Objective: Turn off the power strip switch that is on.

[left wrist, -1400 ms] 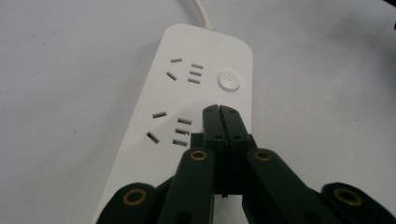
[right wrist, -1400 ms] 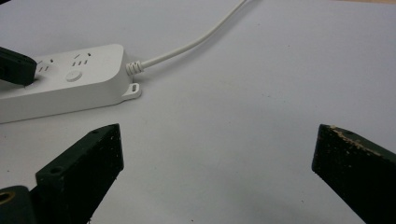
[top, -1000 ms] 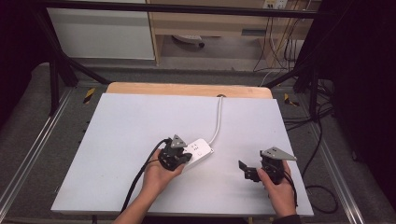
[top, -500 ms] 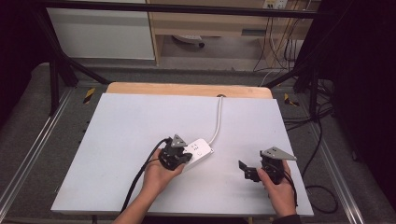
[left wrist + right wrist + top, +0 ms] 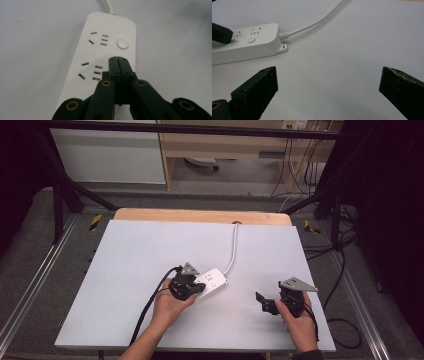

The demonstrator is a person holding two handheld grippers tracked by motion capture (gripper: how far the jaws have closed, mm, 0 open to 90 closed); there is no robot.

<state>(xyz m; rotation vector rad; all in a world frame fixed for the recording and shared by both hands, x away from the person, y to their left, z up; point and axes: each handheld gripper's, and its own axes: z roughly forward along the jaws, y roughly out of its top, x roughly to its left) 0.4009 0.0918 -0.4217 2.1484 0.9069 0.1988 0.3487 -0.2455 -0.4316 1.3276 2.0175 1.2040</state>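
Your left gripper point(image 5: 117, 58) has its jaws pressed flat together with nothing between them, the joined tips sitting on or just above the top face of the white power strip point(image 5: 105, 57), between the round button point(image 5: 122, 43) ahead and a second button partly hidden under the jaws at the bottom of the left gripper view; whether the tips touch the plastic you cannot tell. The strip's long axis runs away from those jaws toward the top of that frame, where its white cord point(image 5: 108, 5) leaves. In the high view the strip point(image 5: 214, 280) lies at centre, slanting up to the right, with the left gripper point(image 5: 186, 287) on its lower-left end. Your right gripper point(image 5: 272, 302) waits at lower right, well apart, jaws wide and empty, so the left hand is far nearer. Count one strip, one cord, two socket groups in plain sight, two grippers.
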